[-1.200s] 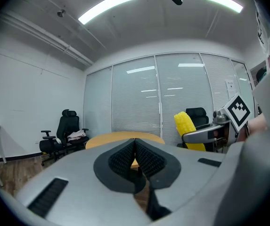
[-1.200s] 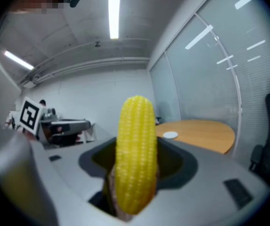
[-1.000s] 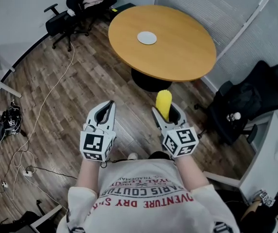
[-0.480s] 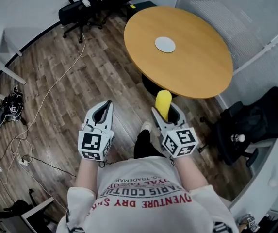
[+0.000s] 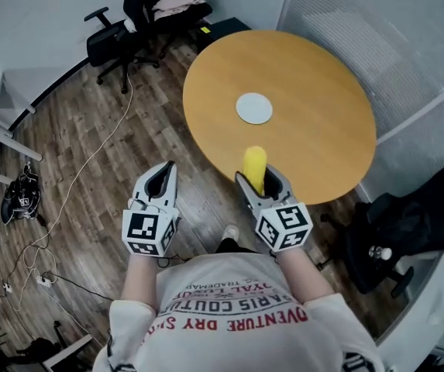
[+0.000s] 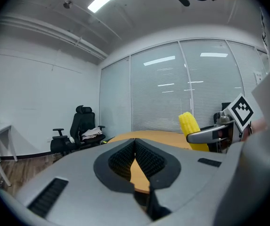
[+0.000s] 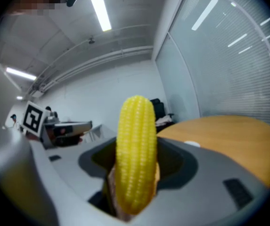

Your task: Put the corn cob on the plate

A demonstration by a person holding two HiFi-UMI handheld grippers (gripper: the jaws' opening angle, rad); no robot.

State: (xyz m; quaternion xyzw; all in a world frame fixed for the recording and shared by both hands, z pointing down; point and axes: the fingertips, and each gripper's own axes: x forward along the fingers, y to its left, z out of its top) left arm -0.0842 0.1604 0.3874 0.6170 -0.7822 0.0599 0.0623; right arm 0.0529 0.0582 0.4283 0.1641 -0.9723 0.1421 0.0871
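Right hand-held gripper (image 5: 259, 178) and its corn cob (image 5: 254, 165) now over the near edge of the table (image 5: 314, 118), plate (image 5: 254, 108) closer

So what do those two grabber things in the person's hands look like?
Both the left gripper and the right gripper are pale grey shells that narrow into two pointed jaws, lined with dark ribbed pads. Each carries a white cube printed with black square markers. The person wears a white short-sleeved T-shirt with red and dark lettering.
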